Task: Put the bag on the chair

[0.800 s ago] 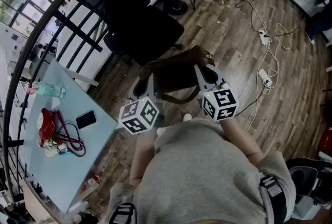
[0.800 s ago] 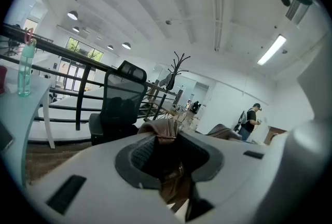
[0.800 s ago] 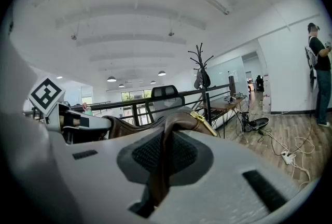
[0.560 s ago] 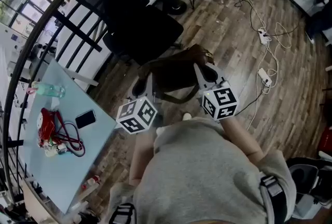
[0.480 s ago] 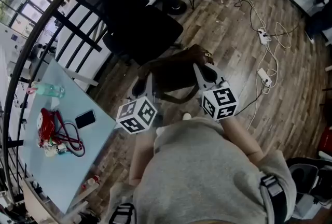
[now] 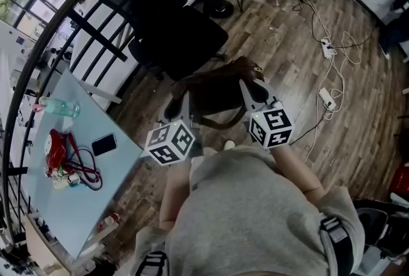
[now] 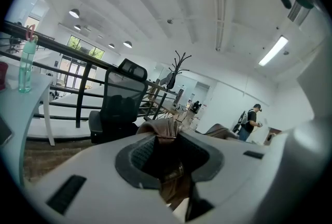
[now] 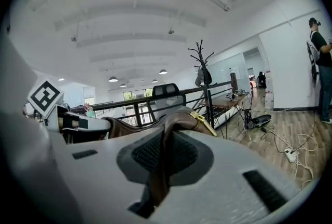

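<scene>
A brown leather bag [image 6: 220, 86] hangs in the air between my two grippers, just in front of the black office chair [image 6: 172, 29]. My left gripper [image 6: 174, 107] is shut on the bag's left side; brown leather [image 7: 168, 166] fills its jaws. My right gripper [image 6: 251, 91] is shut on a thin fold or strap of the bag [image 8: 161, 166], whose gold clasp [image 8: 203, 123] shows beyond it. The chair's seat [image 6: 185, 35] is empty. In the left gripper view the chair [image 7: 116, 111] stands straight ahead behind the bag.
A light table [image 6: 67, 166] at the left holds a phone [image 6: 103, 145], red cords [image 6: 64, 156] and a bottle [image 6: 61, 107]. A black railing [image 6: 70, 32] runs behind the chair. Cables and power strips [image 6: 326, 45] lie on the wooden floor at right. A person [image 7: 251, 120] stands far off.
The bag and both grippers stay in nearly the same place in front of the chair; only the head camera has shifted slightly.
</scene>
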`<action>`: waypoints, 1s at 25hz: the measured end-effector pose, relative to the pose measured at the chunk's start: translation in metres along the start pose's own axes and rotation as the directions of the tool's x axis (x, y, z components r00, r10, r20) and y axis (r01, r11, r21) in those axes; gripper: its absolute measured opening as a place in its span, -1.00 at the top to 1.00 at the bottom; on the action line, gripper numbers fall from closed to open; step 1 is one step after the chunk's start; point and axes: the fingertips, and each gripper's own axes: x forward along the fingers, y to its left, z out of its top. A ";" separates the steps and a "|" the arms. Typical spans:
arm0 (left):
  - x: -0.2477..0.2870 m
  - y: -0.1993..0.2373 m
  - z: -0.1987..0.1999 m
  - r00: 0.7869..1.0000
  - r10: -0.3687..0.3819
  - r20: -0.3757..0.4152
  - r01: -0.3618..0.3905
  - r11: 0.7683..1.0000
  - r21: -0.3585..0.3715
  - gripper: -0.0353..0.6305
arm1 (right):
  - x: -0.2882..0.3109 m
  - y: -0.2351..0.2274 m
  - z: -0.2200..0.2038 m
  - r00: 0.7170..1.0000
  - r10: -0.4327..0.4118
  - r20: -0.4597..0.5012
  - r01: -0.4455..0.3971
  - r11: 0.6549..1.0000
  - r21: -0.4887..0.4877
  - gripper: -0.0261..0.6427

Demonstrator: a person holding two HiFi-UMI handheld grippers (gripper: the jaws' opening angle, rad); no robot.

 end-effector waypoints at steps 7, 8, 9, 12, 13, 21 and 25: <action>-0.002 0.006 -0.002 1.000 0.022 0.007 -0.022 1.000 -0.018 0.64 | 0.010 0.002 -0.002 0.999 0.048 -0.005 -0.047 0.998 0.044 0.88; -0.002 0.008 -0.003 1.000 0.026 0.006 -0.026 0.999 -0.024 0.64 | 0.012 0.003 -0.003 0.999 0.054 -0.008 -0.053 0.997 0.048 0.88; -0.001 0.010 -0.003 1.000 0.029 0.004 -0.029 0.999 -0.031 0.64 | 0.014 0.003 -0.004 0.998 0.060 -0.011 -0.059 0.997 0.055 0.88; 0.004 0.014 -0.001 1.000 0.027 0.002 -0.027 0.998 -0.050 0.64 | 0.021 0.001 -0.003 0.998 0.067 -0.014 -0.066 0.994 0.084 0.88; 0.007 0.015 0.000 1.000 0.025 0.001 -0.024 0.998 -0.053 0.64 | 0.024 0.000 -0.002 0.998 0.066 -0.014 -0.065 0.994 0.090 0.88; 0.052 0.031 0.014 1.000 -0.002 -0.017 0.001 0.998 -0.059 0.64 | 0.066 -0.017 0.006 0.999 0.046 -0.019 -0.044 0.993 0.106 0.88; 0.087 0.043 0.028 1.000 -0.013 -0.025 0.012 0.998 -0.058 0.64 | 0.101 -0.031 0.012 0.999 0.040 -0.022 -0.038 0.992 0.116 0.88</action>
